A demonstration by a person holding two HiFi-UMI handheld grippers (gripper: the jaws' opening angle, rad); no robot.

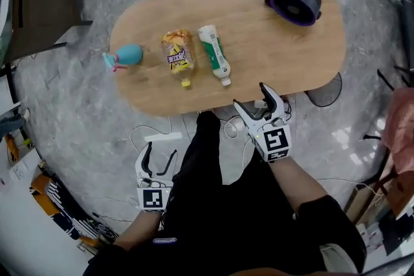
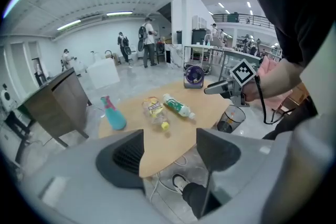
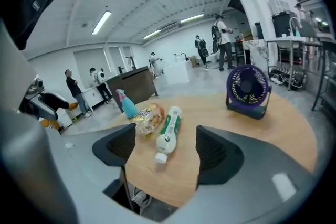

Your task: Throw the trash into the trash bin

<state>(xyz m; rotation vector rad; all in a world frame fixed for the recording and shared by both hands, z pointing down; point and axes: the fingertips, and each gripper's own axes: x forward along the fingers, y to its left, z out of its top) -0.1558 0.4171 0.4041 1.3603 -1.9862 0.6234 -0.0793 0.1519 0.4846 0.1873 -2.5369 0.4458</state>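
Note:
On the oval wooden table (image 1: 272, 55) lie a crushed bottle with a yellow label (image 1: 178, 55) and a green-and-white bottle (image 1: 215, 53), side by side. My right gripper (image 1: 250, 95) hangs open and empty at the table's near edge, just short of the green-and-white bottle (image 3: 168, 131), which lies ahead between its jaws (image 3: 160, 147). My left gripper (image 1: 162, 149) is lower, over the floor in front of the table, open and empty (image 2: 168, 149). A dark mesh trash bin (image 1: 323, 88) stands on the floor, half hidden under the table's right end (image 2: 231, 119).
A teal spray bottle (image 1: 124, 56) lies at the table's left end and a purple fan (image 1: 294, 1) stands at its far right. A brown chair (image 1: 39, 3) is at the far left. Cables (image 1: 155, 136) trail on the floor under the table. People stand far off in the room.

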